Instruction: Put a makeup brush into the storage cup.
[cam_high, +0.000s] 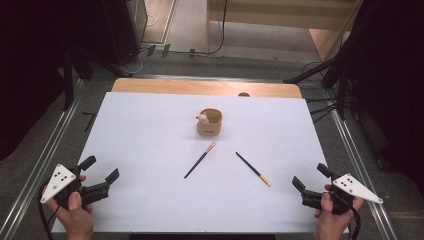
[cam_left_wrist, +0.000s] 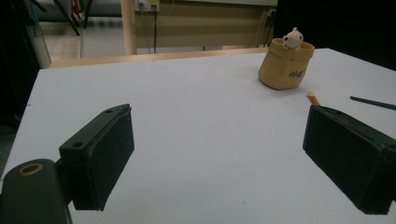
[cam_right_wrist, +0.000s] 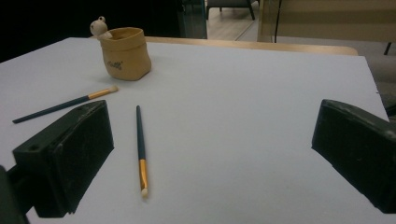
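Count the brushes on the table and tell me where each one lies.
2. The left brush lies in front of the tan pot, bristles towards it. The right brush lies farther right, bristles towards the right gripper. Any brush inside the pot would be hidden.

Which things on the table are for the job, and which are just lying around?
For the job:
- left brush, lying flat
- right brush, lying flat
- tan pot with a little animal on its rim
- left tool and right tool, both open and empty

Just lying about:
- cables on the floor behind the table
- small dark thing at the table's far edge
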